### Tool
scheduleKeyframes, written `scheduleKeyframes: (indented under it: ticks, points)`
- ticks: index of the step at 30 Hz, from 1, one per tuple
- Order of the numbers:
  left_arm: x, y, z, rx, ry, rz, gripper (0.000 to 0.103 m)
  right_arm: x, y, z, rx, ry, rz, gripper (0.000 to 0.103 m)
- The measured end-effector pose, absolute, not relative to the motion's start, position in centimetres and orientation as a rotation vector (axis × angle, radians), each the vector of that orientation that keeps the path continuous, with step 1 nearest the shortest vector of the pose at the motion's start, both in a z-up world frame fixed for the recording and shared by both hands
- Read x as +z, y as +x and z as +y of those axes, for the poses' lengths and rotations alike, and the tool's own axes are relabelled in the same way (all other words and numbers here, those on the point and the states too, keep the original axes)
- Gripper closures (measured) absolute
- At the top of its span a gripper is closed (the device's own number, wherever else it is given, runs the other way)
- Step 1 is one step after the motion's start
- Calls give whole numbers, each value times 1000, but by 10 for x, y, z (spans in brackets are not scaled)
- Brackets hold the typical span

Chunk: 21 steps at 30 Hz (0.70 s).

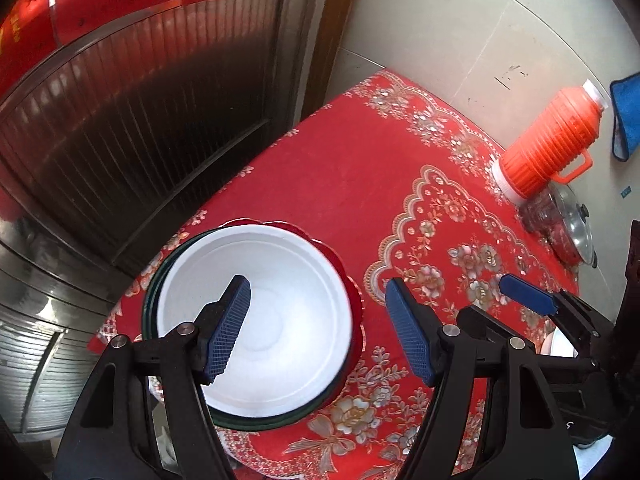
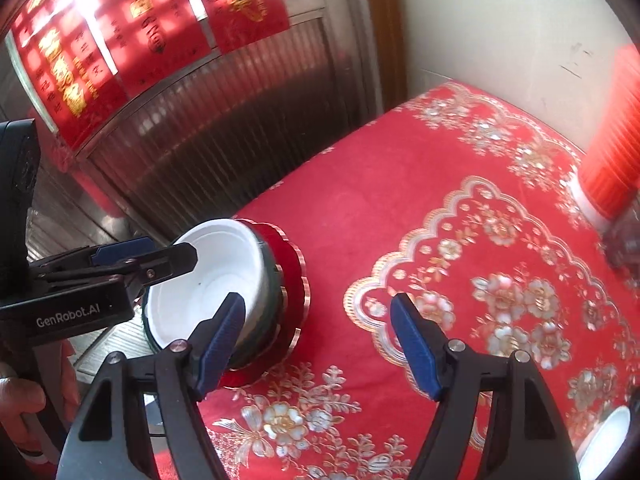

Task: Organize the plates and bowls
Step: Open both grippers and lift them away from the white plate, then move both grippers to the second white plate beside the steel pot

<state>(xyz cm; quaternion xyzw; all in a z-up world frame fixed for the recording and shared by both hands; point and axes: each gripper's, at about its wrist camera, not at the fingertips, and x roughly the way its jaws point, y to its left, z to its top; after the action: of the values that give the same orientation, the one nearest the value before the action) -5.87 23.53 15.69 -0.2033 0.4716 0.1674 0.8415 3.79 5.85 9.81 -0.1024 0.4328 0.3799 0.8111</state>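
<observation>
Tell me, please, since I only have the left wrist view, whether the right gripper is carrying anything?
Observer: No. The right wrist view shows the right gripper with its fingers spread wide and nothing between them.
Operator: Thank you. How does the stack look from the side?
Observer: The white bowl sits nested in a dark green bowl, which rests on a red scalloped plate with a gold edge.
Operator: Is anything else left to collect?
Observer: A second white dish lies at the near right, apart from the stack.
</observation>
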Motion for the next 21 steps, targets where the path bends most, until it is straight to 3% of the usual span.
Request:
scheduleKeyframes:
  ticks: [21]
  points:
    - [169, 62, 28, -141, -199, 1057, 32, 109, 51, -145, 402, 49, 894, 26]
